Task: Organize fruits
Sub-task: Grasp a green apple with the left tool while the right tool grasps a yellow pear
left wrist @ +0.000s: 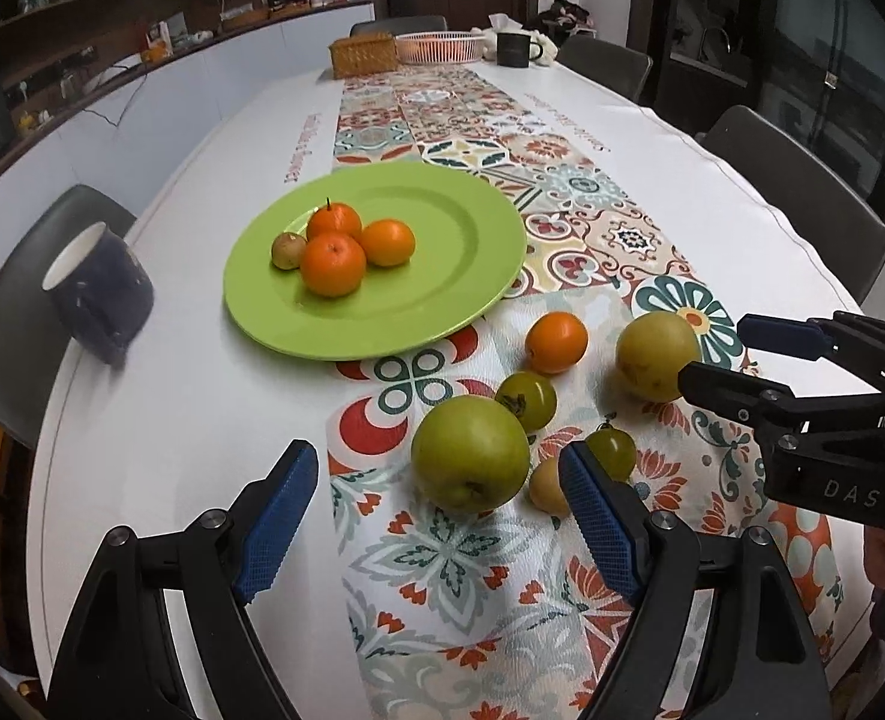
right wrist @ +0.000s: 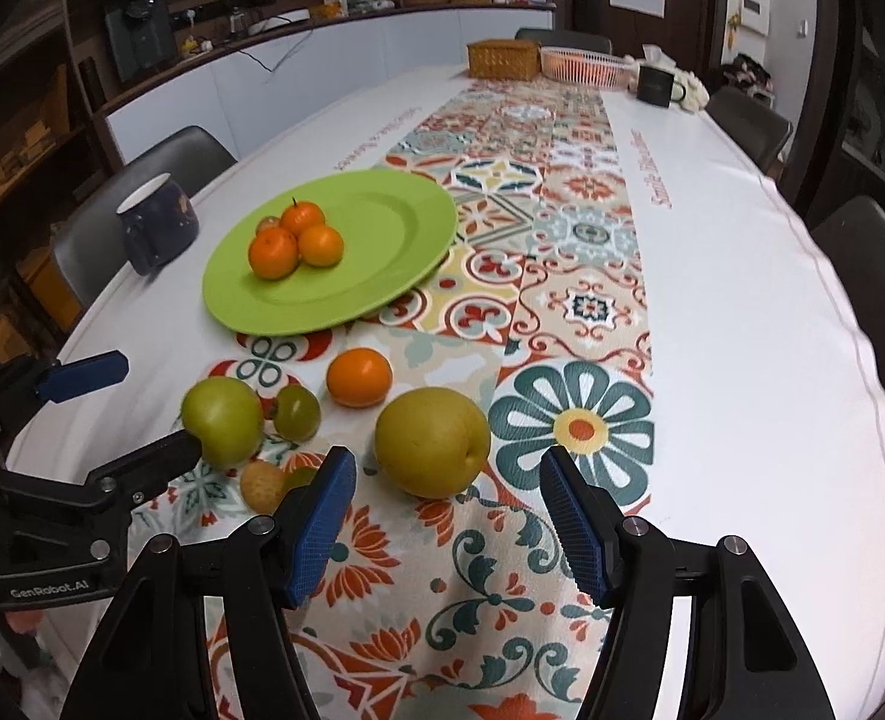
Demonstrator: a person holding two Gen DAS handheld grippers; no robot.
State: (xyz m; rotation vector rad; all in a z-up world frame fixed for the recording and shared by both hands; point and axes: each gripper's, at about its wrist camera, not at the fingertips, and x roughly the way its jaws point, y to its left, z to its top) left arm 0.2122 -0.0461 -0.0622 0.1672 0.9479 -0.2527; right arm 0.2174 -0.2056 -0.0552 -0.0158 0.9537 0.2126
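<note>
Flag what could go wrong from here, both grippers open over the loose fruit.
1. The left gripper brackets the green apple, but a small yellowish fruit sits against its right finger; closing may knock it away.
2. The pear before the right gripper is round and could roll.
3. The green plate holds a tight cluster of oranges; additions may shift them.

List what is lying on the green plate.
On the green plate lie three oranges clustered together, touching, with one small greenish-brown fruit tucked against them. In the right wrist view the oranges mostly cover that small fruit. Anything behind the cluster is hidden.
</note>
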